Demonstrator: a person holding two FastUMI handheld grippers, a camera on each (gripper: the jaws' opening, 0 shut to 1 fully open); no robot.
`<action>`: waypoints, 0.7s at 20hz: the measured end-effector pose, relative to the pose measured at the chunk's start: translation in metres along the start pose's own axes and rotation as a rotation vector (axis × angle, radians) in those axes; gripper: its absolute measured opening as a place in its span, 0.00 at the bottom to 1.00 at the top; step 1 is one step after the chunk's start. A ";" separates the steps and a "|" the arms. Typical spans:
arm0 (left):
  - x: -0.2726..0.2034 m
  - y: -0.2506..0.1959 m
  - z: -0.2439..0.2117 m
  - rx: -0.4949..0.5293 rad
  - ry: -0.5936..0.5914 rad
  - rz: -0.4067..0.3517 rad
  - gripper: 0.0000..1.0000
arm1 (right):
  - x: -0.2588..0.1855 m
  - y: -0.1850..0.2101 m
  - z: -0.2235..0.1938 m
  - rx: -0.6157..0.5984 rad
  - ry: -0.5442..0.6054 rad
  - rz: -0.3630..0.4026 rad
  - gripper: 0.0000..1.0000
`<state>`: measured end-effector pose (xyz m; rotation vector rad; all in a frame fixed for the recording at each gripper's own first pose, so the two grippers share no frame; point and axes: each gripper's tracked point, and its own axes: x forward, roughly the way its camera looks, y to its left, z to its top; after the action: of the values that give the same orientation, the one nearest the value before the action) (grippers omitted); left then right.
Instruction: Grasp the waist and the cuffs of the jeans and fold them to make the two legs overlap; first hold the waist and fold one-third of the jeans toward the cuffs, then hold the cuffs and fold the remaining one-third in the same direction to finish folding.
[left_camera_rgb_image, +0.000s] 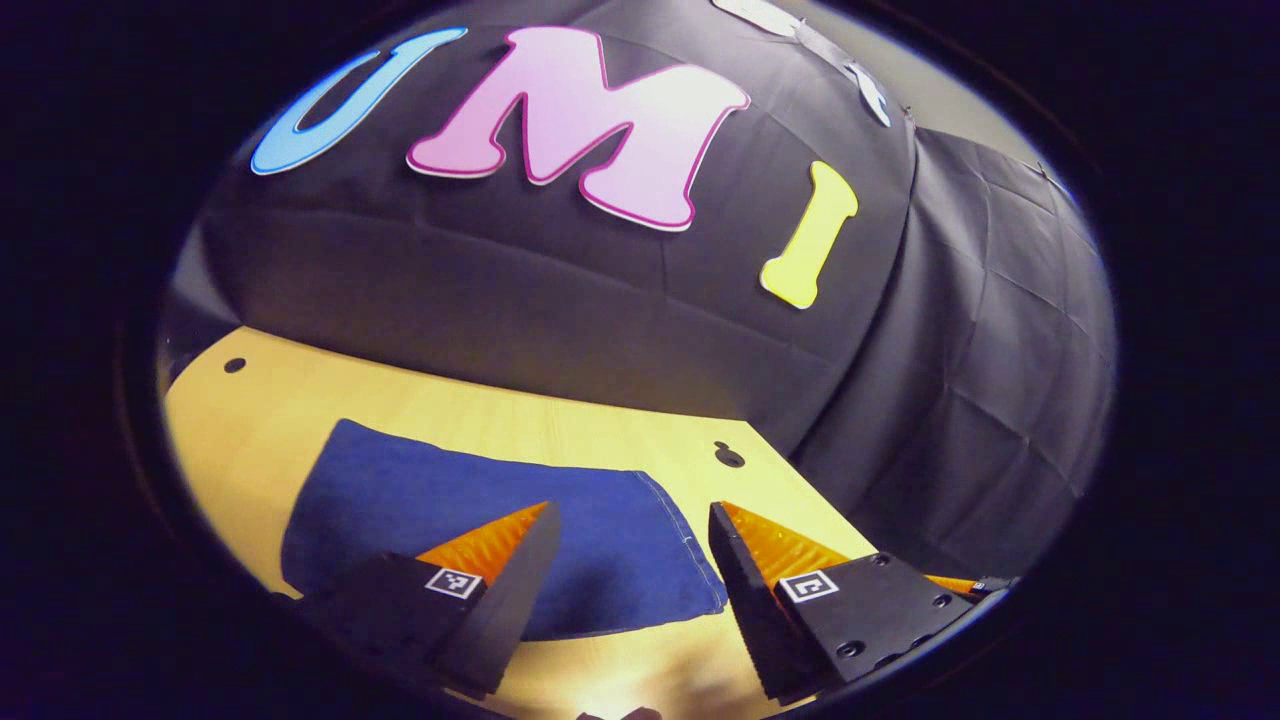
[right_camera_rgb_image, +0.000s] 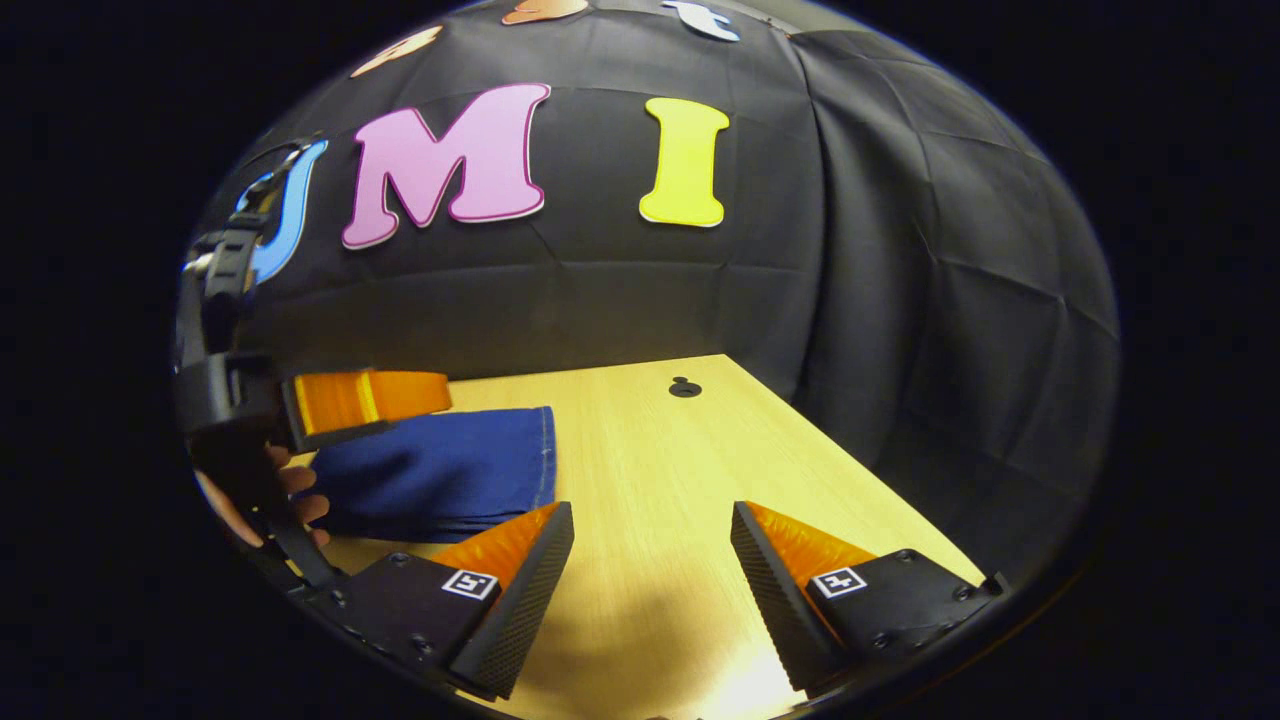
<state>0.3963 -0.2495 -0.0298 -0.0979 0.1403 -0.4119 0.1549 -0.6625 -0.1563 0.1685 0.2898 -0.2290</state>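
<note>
The jeans (left_camera_rgb_image: 480, 510) lie folded as a dark blue bundle on the wooden table (left_camera_rgb_image: 300, 400), with a stitched hem at their right end. My left gripper (left_camera_rgb_image: 632, 520) hovers open above the bundle's right part, nothing between its fingers. In the right gripper view the jeans (right_camera_rgb_image: 440, 470) lie to the left on the table (right_camera_rgb_image: 650, 470), and my right gripper (right_camera_rgb_image: 652, 525) stands open over bare wood to their right. The left gripper (right_camera_rgb_image: 360, 398) also shows there at the left, above the jeans, held by a hand (right_camera_rgb_image: 270, 500).
The black cloth wall (left_camera_rgb_image: 620, 320) rises right behind the table's far edge and wraps round the right side. Small dark holes mark the tabletop: one (left_camera_rgb_image: 729, 456) near the far right corner, another (left_camera_rgb_image: 234, 365) at the far left.
</note>
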 end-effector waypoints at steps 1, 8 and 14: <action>-0.027 0.012 0.015 0.011 -0.021 0.024 0.93 | -0.009 0.006 0.011 0.007 -0.011 0.011 0.97; -0.232 0.074 0.095 0.135 -0.159 0.234 0.95 | -0.098 0.057 0.108 -0.063 -0.140 0.140 0.97; -0.342 0.095 0.136 0.061 -0.228 0.343 0.96 | -0.180 0.094 0.176 -0.090 -0.303 0.229 0.97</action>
<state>0.1448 -0.0151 0.1326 -0.0588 -0.0800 -0.0612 0.0561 -0.5708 0.0762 0.0753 -0.0212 -0.0129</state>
